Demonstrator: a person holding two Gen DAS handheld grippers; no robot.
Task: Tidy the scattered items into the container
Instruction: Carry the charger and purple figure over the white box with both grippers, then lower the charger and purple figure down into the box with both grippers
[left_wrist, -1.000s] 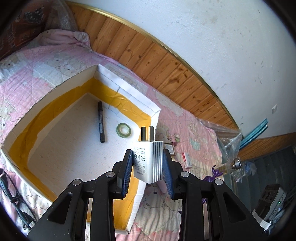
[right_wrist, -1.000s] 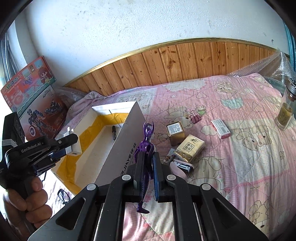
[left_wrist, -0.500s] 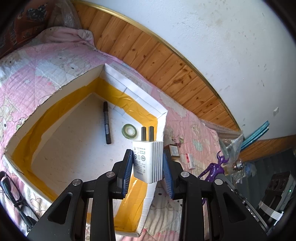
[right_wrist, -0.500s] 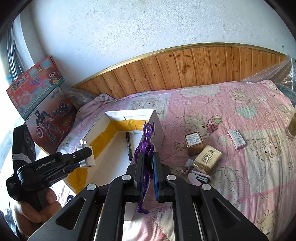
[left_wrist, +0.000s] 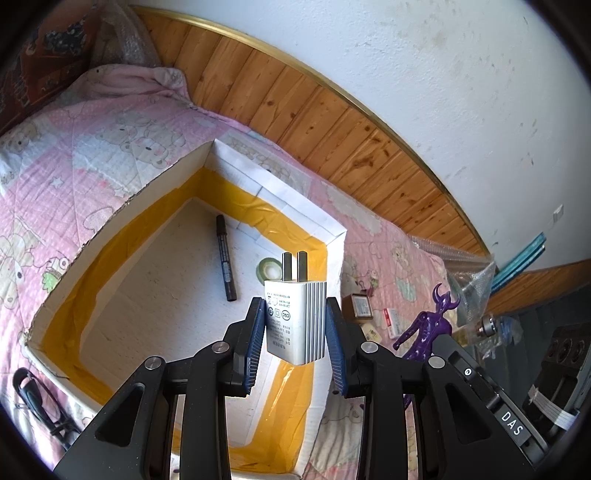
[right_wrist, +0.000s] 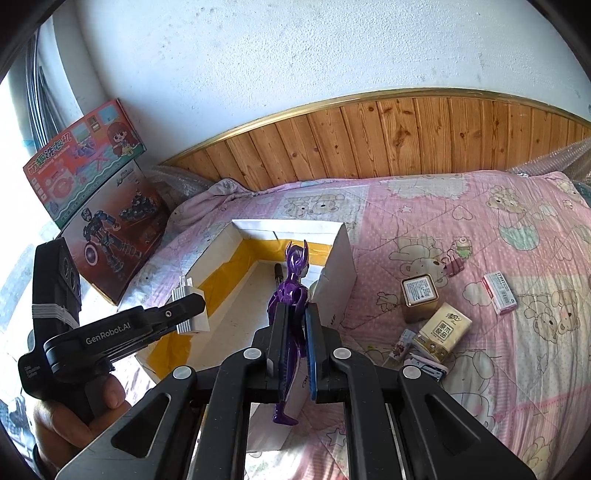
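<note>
Since a second ago, the right claw has carried its purple figurine leftward over the box, clamped on it. Marked "GenRobot.AI", the left claw grips the white charger, prongs up, above the box. Inside lie a black marker and tape roll. Beyond, a tissue pack rests on the bed.
</note>
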